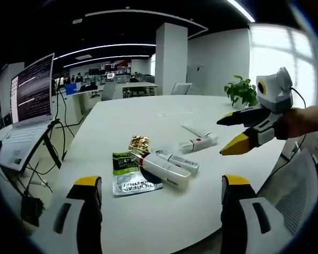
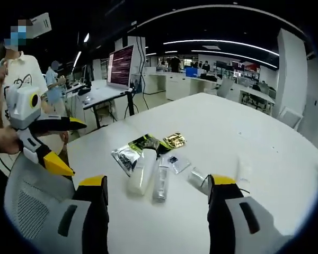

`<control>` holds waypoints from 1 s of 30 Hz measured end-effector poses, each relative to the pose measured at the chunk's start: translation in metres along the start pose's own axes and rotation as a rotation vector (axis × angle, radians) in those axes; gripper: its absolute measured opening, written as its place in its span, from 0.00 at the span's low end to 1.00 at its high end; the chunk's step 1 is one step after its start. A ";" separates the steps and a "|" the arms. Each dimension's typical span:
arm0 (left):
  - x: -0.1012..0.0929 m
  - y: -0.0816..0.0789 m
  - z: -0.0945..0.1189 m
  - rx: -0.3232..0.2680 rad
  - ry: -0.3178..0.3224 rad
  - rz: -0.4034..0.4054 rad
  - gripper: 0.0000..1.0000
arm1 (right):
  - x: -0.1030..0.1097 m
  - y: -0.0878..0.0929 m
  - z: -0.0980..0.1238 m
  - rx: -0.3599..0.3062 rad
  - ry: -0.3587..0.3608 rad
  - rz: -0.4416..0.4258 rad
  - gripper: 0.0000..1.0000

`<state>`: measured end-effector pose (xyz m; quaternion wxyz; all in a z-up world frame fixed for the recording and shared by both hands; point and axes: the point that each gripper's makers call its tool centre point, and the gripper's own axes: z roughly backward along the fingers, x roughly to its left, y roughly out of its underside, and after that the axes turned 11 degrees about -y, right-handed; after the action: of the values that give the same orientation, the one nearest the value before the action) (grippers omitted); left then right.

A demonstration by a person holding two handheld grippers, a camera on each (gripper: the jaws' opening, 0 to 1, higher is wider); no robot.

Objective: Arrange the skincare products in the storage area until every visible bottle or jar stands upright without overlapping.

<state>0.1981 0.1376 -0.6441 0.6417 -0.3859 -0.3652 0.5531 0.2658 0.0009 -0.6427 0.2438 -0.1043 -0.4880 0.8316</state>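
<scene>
On the white table (image 1: 148, 211), 3 tubes (image 1: 167, 170) lie flat beside sachets (image 1: 128, 174). Both the left gripper (image 1: 161, 193) and right gripper (image 2: 156, 193) hover with jaws apart, holding nothing. Judging by this, no tube is upright yet; next comes grasping 1 and tipping it onto its cap.

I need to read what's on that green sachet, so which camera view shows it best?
The left gripper view: the green sachet lies flat and facing the camera beside the big white tube, its printed front unobstructed. In the right gripper view the sachet shows at a slant, partly hidden behind the white tube's end, its print too small to read.
</scene>
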 end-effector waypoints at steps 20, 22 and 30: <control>0.000 0.001 -0.001 0.008 -0.004 0.001 0.86 | 0.018 0.003 -0.079 0.147 -0.108 -0.011 0.62; 0.000 0.000 0.000 0.008 -0.007 -0.001 0.85 | 0.017 0.007 -0.089 0.165 -0.115 -0.008 0.60; 0.000 0.002 0.000 0.017 -0.003 -0.006 0.85 | 0.016 0.014 -0.108 0.227 -0.118 -0.037 0.52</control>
<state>0.1971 0.1374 -0.6462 0.6463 -0.3786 -0.3625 0.5546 0.2920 0.0852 -0.7079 0.2402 -0.0179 -0.4062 0.8815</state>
